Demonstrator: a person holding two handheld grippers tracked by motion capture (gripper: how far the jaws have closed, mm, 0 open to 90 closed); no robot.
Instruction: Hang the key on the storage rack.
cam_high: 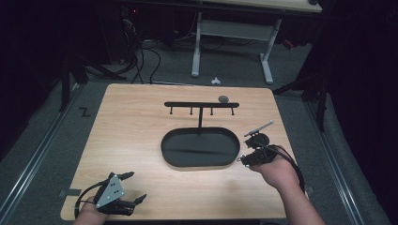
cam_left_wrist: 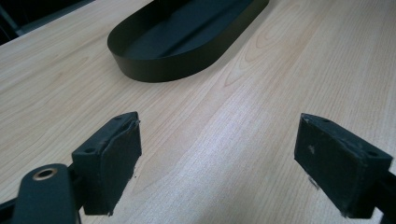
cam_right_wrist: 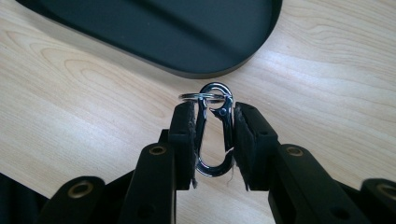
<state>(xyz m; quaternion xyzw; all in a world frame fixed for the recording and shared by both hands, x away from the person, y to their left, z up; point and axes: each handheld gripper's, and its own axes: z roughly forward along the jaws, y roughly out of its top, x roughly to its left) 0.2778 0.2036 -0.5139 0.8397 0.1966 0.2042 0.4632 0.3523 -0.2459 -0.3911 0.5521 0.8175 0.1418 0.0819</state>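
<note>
Wooden table [cam_high: 136, 140] with a black oval tray [cam_high: 200, 147] under a hook rack [cam_high: 202, 105]
Right gripper [cam_right_wrist: 214, 135] clamps a silver clip [cam_right_wrist: 214, 137] just beside the tray's right end; left gripper [cam_left_wrist: 217, 158] rests wide open, nothing between its pads, near the tray's front-left

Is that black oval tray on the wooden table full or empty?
Empty, as far as shown. The black oval tray has a bare floor in the high view, and the parts of it in both gripper views hold nothing either.

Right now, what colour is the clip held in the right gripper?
Shiny silver metal clip; clearest in the right gripper view.
</note>
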